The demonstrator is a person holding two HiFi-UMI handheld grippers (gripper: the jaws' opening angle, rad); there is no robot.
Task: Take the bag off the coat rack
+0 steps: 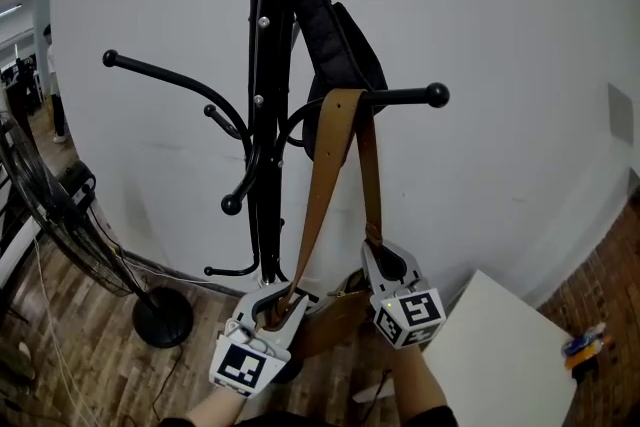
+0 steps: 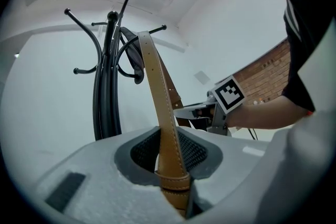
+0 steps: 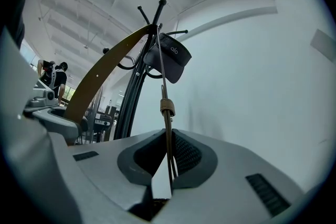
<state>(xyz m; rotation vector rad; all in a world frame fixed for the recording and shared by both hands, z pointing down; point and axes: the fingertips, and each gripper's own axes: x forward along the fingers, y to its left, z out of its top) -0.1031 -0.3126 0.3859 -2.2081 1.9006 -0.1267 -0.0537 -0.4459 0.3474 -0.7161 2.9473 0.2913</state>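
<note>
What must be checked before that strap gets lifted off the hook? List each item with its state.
1. Left hand-held gripper clamped on the strap: ok, jaws closed on its left run.
2. Right hand-held gripper clamped on the strap: ok, jaws closed on its right run.
3. Strap free of the hook: not ok, it is looped over the arm, inside the ball end.
4. Black cap clear of the strap: cannot tell, it hangs right behind the loop.
5. Bag hanging free below: cannot tell, it is mostly hidden between the grippers.
</note>
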